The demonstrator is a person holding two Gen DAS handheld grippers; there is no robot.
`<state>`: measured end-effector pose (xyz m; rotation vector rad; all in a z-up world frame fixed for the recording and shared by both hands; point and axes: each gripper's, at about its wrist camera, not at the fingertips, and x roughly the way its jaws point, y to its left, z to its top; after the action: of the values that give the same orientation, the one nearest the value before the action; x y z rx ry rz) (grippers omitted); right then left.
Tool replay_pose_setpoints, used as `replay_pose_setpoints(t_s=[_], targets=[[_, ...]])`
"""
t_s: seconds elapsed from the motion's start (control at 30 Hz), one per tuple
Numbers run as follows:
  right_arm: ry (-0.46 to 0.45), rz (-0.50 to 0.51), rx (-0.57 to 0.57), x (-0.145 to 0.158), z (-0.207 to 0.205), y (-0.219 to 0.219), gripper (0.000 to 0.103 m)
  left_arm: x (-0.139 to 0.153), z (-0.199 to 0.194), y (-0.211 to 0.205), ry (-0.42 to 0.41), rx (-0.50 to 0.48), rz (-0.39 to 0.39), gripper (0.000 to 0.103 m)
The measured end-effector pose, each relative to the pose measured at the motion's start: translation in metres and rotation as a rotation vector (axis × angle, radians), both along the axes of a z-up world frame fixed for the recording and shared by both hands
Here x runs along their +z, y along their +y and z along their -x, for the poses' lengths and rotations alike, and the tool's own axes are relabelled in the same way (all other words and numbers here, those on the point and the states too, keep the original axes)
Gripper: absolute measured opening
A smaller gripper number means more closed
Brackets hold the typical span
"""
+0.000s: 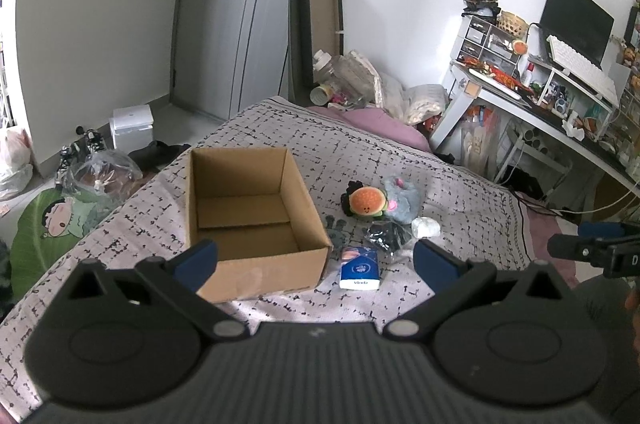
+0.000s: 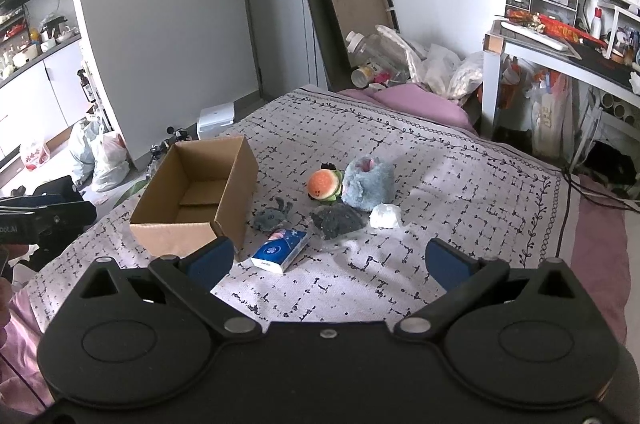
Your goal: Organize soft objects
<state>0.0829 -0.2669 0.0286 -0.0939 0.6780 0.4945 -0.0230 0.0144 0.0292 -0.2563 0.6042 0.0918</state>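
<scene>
An open, empty cardboard box (image 1: 248, 224) (image 2: 200, 199) stands on the patterned bedspread. To its right lie a burger plush (image 1: 366, 201) (image 2: 322, 184), a grey-blue fluffy plush (image 1: 402, 197) (image 2: 368, 181), a dark item in clear plastic (image 1: 386, 238) (image 2: 338, 220), a white wad (image 1: 426, 227) (image 2: 385, 216), a blue tissue pack (image 1: 360, 268) (image 2: 280, 250) and a small grey plush (image 2: 272, 216). My left gripper (image 1: 316, 260) is open and empty, above the box's near edge. My right gripper (image 2: 330, 260) is open and empty, nearer than the pile.
The bedspread (image 2: 440, 175) covers the bed. A desk (image 1: 540, 103) with a monitor and clutter stands at the right. Bags and a white box (image 1: 132, 127) lie on the floor left. A pink pillow (image 2: 420, 103) and plastic bags sit at the far end.
</scene>
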Motion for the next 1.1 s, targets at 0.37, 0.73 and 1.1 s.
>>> replay_pose_setpoints(t_s=[0.37,0.73,1.1], targets=[[-0.008,-0.006,0.013,-0.002,-0.002,0.003,0.103,-0.001,0.003,0.003,0.001,0.013,0.005,0.103],[-0.019,-0.022,0.012,-0.008,-0.008,0.005,0.103,-0.002,-0.001,0.006,-0.006,0.032,-0.014,0.103],[-0.005,-0.020,0.008,-0.019,-0.023,0.004,0.103,-0.002,-0.021,0.001,-0.016,-0.004,-0.050,0.103]])
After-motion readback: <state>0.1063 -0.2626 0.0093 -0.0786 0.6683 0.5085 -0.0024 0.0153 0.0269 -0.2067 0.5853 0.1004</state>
